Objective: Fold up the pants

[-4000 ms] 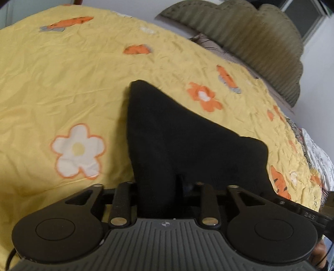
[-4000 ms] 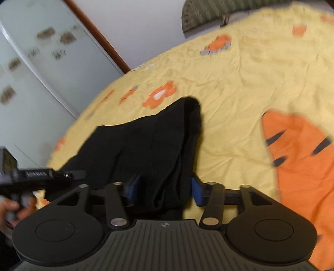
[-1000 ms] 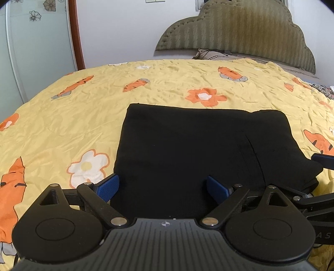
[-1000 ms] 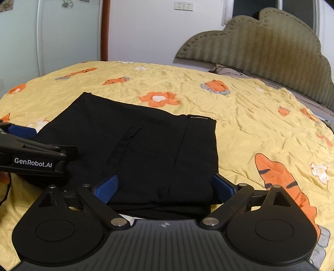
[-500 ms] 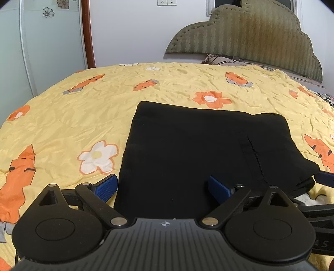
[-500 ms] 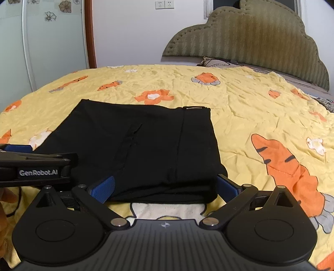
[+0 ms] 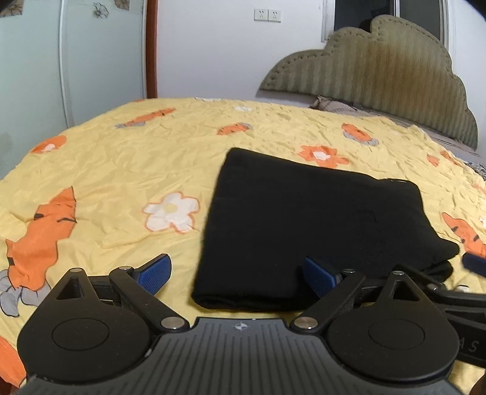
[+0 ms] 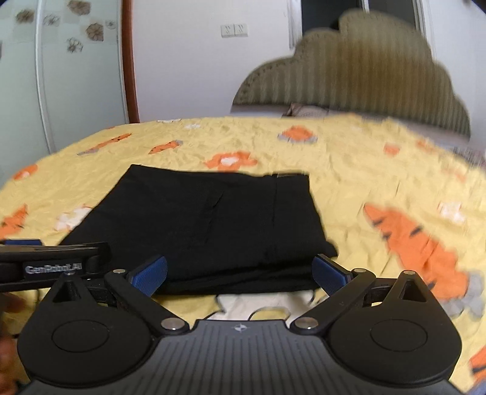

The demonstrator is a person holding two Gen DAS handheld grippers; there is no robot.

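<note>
The folded pants lie flat on the bedspread; left gripper and right gripper hover near their front edge, fingers wide apart.

Yellow bedspread across the middle of both views, wrinkled, printed with orange carrots and flowers. White flower print left of centre in the left wrist view; large orange carrot print at right in the right wrist view. Olive scalloped headboard at upper right, a patterned pillow at its foot. Double wall socket on the white wall at top centre. Pale glass door with flower decals at upper left, edged by a brown wooden frame.
</note>
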